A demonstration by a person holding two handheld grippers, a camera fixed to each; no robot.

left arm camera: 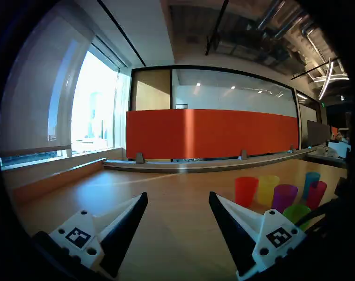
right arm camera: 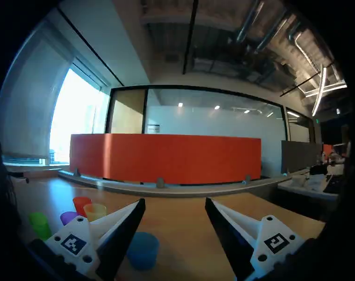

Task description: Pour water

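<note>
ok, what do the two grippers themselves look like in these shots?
Both match: left gripper and right gripper each have two white wedge-shaped fingers tapering to points, black inner faces, a square black-and-white marker on each finger, and small holes around it.

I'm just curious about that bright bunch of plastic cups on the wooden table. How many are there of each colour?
Red cup: 1
Yellow cup: 1
Purple cup: 1
Blue cup: 1
Pink cup: 1
Green cup: 1
Total: 6 cups, counted in the left gripper view.
</note>
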